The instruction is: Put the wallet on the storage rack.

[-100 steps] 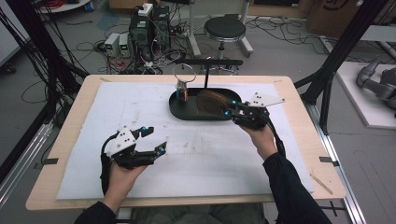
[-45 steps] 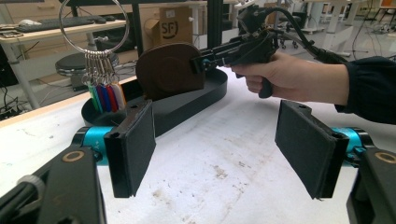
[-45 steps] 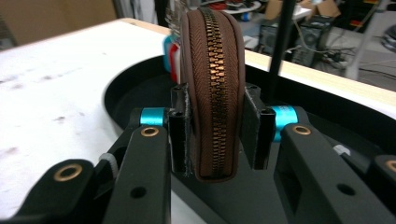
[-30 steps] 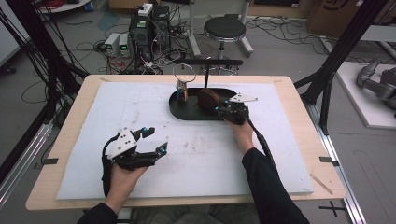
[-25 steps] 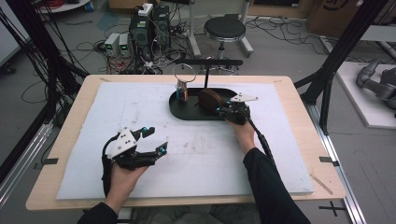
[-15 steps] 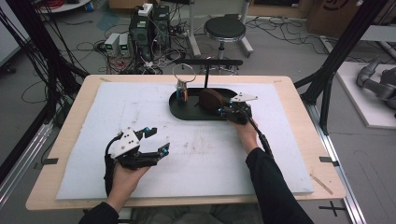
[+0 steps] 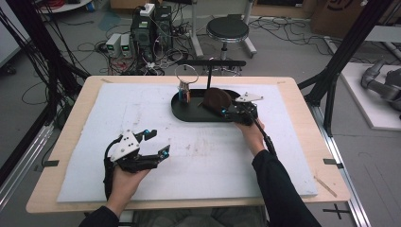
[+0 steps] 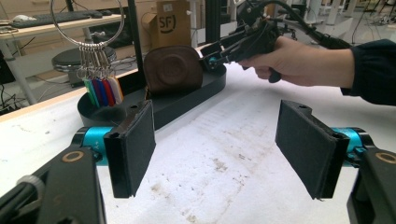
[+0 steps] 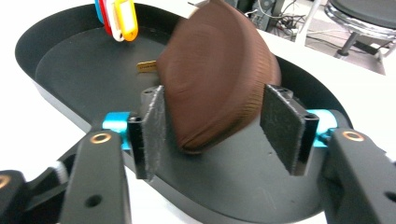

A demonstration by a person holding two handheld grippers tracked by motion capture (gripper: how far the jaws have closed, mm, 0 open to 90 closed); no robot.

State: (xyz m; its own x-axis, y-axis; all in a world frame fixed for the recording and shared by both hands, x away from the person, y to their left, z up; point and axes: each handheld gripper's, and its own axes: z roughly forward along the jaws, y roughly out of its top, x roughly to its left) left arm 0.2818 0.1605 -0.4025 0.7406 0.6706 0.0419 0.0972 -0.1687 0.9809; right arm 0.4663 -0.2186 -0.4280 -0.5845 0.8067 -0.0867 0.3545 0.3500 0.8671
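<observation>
A brown leather pouch [image 7: 216, 98] [image 9: 219, 70] stands tilted on its edge in a black oval tray [image 7: 189, 113]. My right gripper [image 7: 228, 111] [image 9: 217, 121] reaches over the tray's near rim, its jaws on either side of the pouch's lower end. Those jaws have just been opening: the left pad [image 9: 152, 126] is at the leather and the right pad [image 9: 280, 126] stands off it. My left gripper [image 7: 158, 143] [image 8: 224, 149] rests open on the white mat, nothing between its pads. A key ring with coloured tags [image 7: 184, 90] [image 8: 100, 91] hangs at the tray's left end.
A black post with a crossbar [image 7: 210, 64] rises behind the tray. The white mat [image 7: 118, 109] covers most of the wooden table [image 7: 309, 142]. Behind the table are a stool [image 7: 228, 29] and cabled electronics [image 7: 146, 26] on the floor.
Since the earliest frame my right gripper has come left along the tray to the brown pouch, then drawn back slightly. The left gripper has stayed put.
</observation>
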